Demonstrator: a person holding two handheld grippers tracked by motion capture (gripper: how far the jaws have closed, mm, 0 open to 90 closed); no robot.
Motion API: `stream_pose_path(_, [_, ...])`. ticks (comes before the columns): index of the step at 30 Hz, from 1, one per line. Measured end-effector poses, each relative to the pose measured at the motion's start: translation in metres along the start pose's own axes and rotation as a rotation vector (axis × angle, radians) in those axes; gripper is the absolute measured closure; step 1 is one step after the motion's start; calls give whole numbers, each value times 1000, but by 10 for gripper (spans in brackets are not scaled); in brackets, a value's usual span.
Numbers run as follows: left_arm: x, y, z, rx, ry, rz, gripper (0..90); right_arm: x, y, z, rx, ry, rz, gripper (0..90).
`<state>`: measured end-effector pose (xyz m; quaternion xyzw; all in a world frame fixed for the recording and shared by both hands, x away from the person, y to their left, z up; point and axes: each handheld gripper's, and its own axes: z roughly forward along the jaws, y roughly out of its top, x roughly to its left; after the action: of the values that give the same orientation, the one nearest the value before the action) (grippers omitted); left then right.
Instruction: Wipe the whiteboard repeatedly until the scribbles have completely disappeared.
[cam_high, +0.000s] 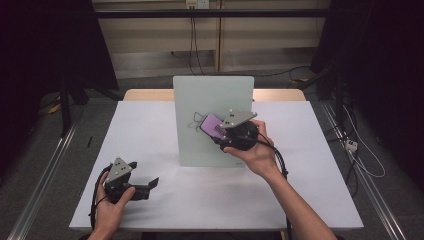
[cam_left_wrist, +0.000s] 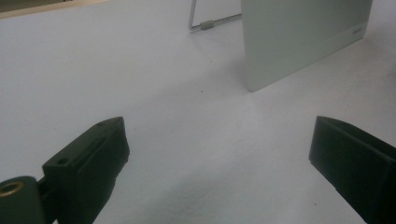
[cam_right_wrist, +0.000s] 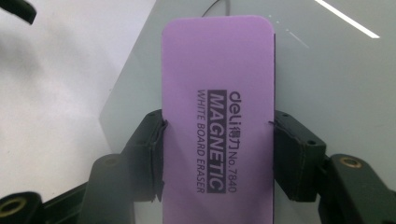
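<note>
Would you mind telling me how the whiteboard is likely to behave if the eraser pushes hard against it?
The whiteboard looks like a thin stiff panel, so it probably won't flex. It leans on a wire stand, so a firm push from the purple eraser in the right tool might slide or tip it backward.

white table (cam_high: 150, 130), dark curtains (cam_high: 45, 45), floor cables (cam_high: 360, 155)

Both forearms bare, no sleeves – left gripper (cam_high: 145, 186) and right gripper (cam_high: 227, 131) black, each topped by a screw-dotted grey triangular plate, black cables trailing.
</note>
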<state>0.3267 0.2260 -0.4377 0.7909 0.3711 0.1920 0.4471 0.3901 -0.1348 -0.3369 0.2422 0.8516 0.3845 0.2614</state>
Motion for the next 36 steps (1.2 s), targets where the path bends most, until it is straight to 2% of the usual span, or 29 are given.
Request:
stream_pose_path(7, [0,0,1,2,-1,-2,44,-12,16,-9,-29,-38,9,417])
stream_pose_path(12, [0,0,1,7,-3,-2,44,-9,17,-6,-15,-48,-9,417])
stream_pose_path(19, [-1,0,2,10,-3,2,44,8,8,9,5,-22,-19,417])
stream_pose_path(26, [-2,0,4,14,-7,6,44,23,6,25,25,16,-39,417])
stream_pose_path(36, [-1,0,1,8,-5,4,44,44,-5,47,65,92,-49,416])
